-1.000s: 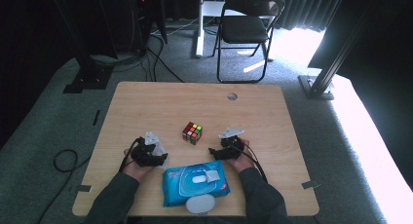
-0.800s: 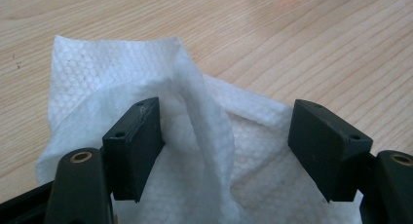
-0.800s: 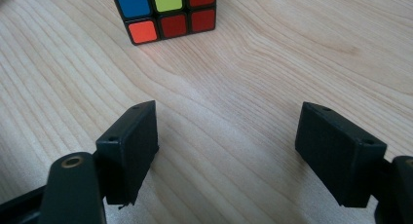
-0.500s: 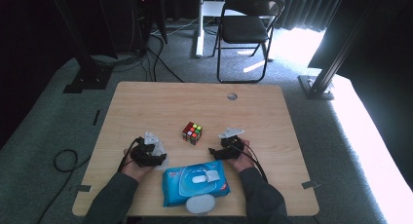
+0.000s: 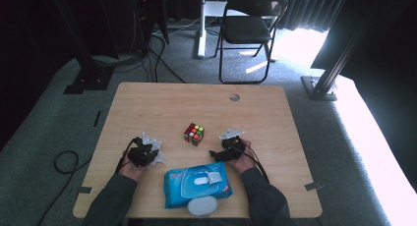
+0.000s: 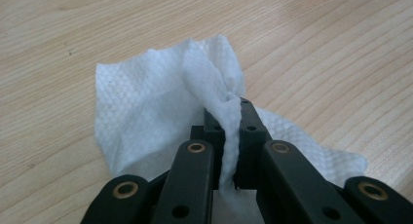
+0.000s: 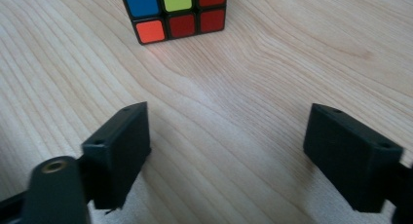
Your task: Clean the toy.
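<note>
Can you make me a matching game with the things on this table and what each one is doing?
Things:
1. white wipe
2. puzzle cube
3. blue wipes pack
4. right tool

States:
a. wide open over bare wood
b. pinched in the left tool
c. lying at the table's near edge
d. standing free mid-table

Pairs: 1-b, 2-d, 3-c, 4-a
</note>
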The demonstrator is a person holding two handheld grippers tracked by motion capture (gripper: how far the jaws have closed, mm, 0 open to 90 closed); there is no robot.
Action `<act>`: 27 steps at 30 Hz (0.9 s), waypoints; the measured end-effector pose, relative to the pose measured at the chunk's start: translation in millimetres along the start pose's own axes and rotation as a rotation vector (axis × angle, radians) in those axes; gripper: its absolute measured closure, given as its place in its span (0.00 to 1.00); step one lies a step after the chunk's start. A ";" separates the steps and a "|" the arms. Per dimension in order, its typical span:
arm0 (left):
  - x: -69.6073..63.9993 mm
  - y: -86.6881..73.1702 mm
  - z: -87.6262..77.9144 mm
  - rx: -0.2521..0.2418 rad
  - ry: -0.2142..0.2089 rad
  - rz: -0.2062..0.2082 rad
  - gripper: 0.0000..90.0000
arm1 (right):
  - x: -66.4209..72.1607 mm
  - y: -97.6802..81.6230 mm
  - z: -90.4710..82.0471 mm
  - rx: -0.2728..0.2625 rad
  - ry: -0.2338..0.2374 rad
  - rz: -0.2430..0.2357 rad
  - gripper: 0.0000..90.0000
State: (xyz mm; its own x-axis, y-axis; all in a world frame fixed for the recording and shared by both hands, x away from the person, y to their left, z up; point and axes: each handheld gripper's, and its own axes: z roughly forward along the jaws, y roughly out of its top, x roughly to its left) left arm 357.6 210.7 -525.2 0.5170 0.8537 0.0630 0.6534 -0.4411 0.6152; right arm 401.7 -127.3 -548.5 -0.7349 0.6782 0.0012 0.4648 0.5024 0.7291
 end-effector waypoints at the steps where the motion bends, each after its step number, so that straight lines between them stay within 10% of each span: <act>1: 0.0 0.3 -0.3 0.000 -0.002 0.001 0.97 | 0.7 0.4 -0.5 -0.001 0.001 -0.001 0.25; 9: 1.9 2.6 -3.7 -0.024 -0.031 -0.007 0.97 | 5.7 5.4 2.4 -0.016 0.032 -0.042 0.37; 27: 9.6 12.2 -15.2 -0.058 -0.065 -0.001 0.97 | 12.2 36.3 22.5 -0.065 0.089 -0.058 0.26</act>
State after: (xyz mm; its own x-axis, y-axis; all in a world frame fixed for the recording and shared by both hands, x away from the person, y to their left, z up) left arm 362.1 217.8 -505.2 0.5523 0.8335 0.0126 0.6217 -0.4219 0.6599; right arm 420.7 -88.8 -537.4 -0.8021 0.5970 0.0167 0.3893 0.5015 0.7726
